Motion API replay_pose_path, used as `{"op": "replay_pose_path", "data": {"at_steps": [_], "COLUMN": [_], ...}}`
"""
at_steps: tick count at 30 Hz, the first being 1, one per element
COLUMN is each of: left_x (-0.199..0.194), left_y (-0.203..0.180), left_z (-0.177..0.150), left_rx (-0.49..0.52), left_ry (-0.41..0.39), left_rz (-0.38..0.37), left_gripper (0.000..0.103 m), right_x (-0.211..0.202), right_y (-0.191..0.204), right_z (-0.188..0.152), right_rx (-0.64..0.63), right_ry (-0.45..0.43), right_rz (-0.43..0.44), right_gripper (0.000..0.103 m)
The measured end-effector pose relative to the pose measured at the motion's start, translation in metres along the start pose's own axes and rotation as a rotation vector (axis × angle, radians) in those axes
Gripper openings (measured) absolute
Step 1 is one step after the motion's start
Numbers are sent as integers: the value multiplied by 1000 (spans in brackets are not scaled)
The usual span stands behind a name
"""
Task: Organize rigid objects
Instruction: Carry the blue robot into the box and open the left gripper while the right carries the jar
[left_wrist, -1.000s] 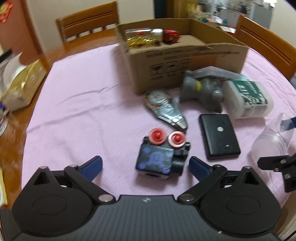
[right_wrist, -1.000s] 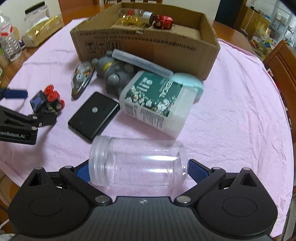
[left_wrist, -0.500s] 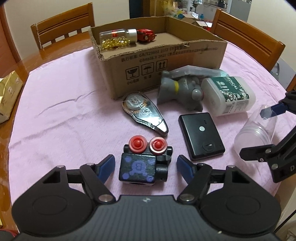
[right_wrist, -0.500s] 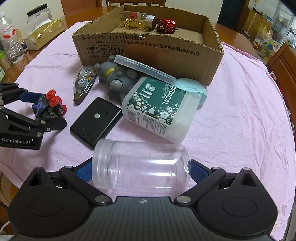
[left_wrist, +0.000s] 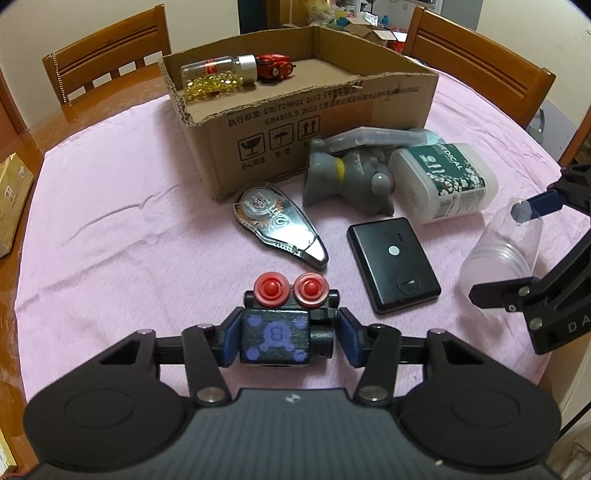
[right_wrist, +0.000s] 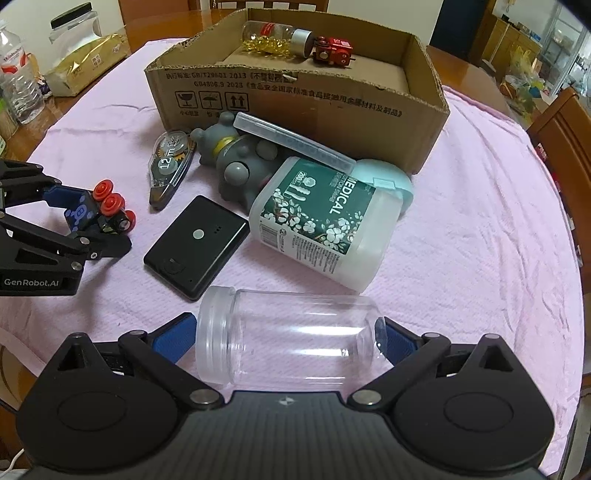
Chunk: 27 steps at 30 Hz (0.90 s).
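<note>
The left gripper (left_wrist: 288, 338) has just been closing, and its blue pads now press on both sides of the small black toy robot (left_wrist: 286, 325) with two red round eyes and a purple print on its block. The toy sits directly between the fingertips at the near edge of the pink cloth (left_wrist: 129, 221) that covers the counter.

The right gripper (right_wrist: 288, 338) stands wide around a clear plastic jar (right_wrist: 288, 336) that lies on its side, threaded mouth to the left in the right wrist view. A blue pad sits at each end of the jar; whether the pads actually press on it cannot be told.

Between the two grippers and farther off lie a flat black device (left_wrist: 393, 264), a correction tape dispenser (left_wrist: 277, 223), a grey animal figure (left_wrist: 347, 181) and a white tub with a green floral label (left_wrist: 441, 181), the last on its side. A clear slim case (right_wrist: 291, 140) rests across the figure and the tub. Beyond them stands an open cardboard box (left_wrist: 314, 122), holding a bottle of yellow capsules (left_wrist: 218, 75) and a red toy (left_wrist: 275, 68) at its far left corner.
</note>
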<state>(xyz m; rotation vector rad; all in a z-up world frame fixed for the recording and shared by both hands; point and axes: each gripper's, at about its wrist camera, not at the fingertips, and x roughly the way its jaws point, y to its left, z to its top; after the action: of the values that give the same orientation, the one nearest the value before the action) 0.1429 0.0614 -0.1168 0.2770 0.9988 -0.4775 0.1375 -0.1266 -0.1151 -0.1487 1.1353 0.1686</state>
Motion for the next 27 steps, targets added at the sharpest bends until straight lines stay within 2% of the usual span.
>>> {"op": "replay_pose_path", "data": {"at_steps": [3,10,17,27], "left_x": [0,-2,-20,-61], "left_y": [1,1,-2,-11], "left_z": [1,1,7,37], "left_rx": [8,48,88,92], "left_ry": [5,19,21,-16], "left_rz": [-6,-16,-28,-43], "left_gripper": [50,50,50,50], "right_x": [-1,-5,-21,-55], "right_y": [1,-1,-3,-18], "right_z": [0,-1,3,23], "right_rx": [-11,-15,-50,-119], "right_ry": [2,1,-23,-77], "right_rz": [-17,-19,16,91], "right_gripper": [96,95,95,95]}}
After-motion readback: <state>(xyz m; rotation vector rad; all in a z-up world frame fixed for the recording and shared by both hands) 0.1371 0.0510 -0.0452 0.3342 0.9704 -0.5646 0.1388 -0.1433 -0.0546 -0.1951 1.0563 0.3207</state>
